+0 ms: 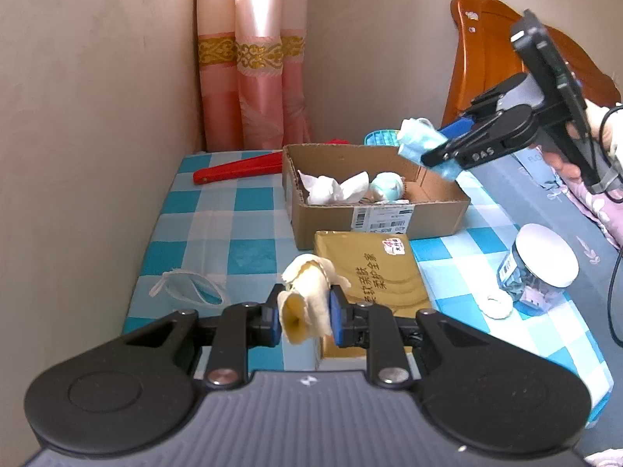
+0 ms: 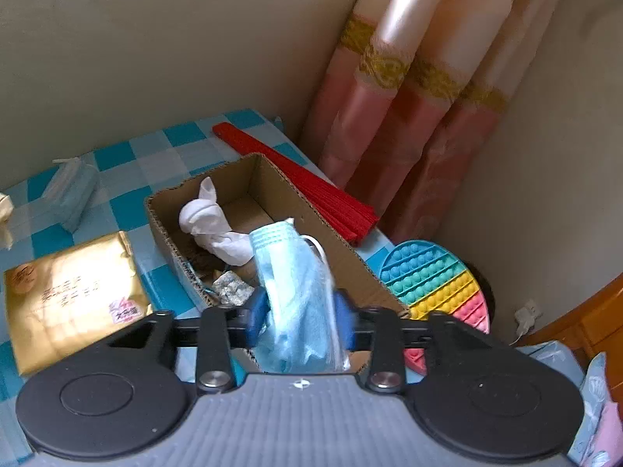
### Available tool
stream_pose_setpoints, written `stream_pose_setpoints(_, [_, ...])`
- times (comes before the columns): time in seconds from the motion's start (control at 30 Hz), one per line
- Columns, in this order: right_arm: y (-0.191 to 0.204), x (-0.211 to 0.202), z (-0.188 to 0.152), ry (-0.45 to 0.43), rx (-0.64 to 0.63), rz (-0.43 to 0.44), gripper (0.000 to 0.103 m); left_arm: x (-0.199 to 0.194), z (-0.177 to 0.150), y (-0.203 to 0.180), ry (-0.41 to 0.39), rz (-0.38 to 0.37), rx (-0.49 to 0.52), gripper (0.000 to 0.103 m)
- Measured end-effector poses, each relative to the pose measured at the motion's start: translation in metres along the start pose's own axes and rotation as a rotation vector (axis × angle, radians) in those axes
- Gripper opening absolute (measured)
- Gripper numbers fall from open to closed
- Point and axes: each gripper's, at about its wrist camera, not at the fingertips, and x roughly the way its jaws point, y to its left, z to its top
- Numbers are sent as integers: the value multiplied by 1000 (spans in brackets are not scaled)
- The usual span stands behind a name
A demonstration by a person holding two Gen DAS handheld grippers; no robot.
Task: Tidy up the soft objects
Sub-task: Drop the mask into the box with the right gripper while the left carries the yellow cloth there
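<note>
My left gripper (image 1: pixel 304 313) is shut on a rolled cream-yellow cloth (image 1: pixel 307 295) above the near part of the checked table. My right gripper (image 2: pixel 300 317) is shut on a crumpled blue face mask (image 2: pixel 298 292) and holds it over the right end of the open cardboard box (image 2: pixel 280 190); it also shows in the left wrist view (image 1: pixel 430 148) above the box (image 1: pixel 412 220). The box holds a white crumpled cloth (image 1: pixel 335 188), a pale blue-white ball (image 1: pixel 387 186) and a small grey lump (image 2: pixel 233 292). Another blue mask (image 1: pixel 190 290) lies flat on the table at the left.
A gold packet (image 1: pixel 373 268) lies in front of the box. A red folded fan (image 1: pixel 237 171) lies behind it, by the pink curtain (image 1: pixel 253 78). A rainbow pop-it pad (image 2: pixel 436 284) sits right of the box. A white-lidded jar (image 1: pixel 539 268) and a small white wad (image 1: pixel 496 305) stand at right.
</note>
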Motion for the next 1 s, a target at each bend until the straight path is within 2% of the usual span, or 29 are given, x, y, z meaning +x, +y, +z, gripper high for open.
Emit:
stream_pose_setpoints(0.1, [2,10,-2,11,11,8,61,4,4,0,5,1,9,22])
stream_pose_setpoints(0.17, [4,10,-7,12,36,19,64,8,8,-1,9,1,19,22])
stream_pose_setpoints(0.23, [6,6,-14,24,77,27,73,12,13,-2,14,-1,37,22])
stream_pose_setpoints(0.3, [11,-1,-22,29,117,28,88,17,19,-3,17,0,54,22])
stream_pose_setpoints(0.37, [16,-10,-29,30,169,41,94,23,27,-6,19,-6,65,22])
stream_pose_setpoints(0.47, [27,-23,-38,51,234,42,98,32,42,-8,19,-26,74,22])
stream_pose_setpoints(0.57, [39,-39,-47,34,278,42,102,43,60,-11,21,-50,78,22])
stream_pose_setpoints(0.8, [64,-60,-71,-3,376,-18,103,80,104,-20,42,-95,105,22])
stream_pose_setpoints(1.0, [84,-71,-95,-23,444,-74,103,120,140,-29,63,-79,122,22])
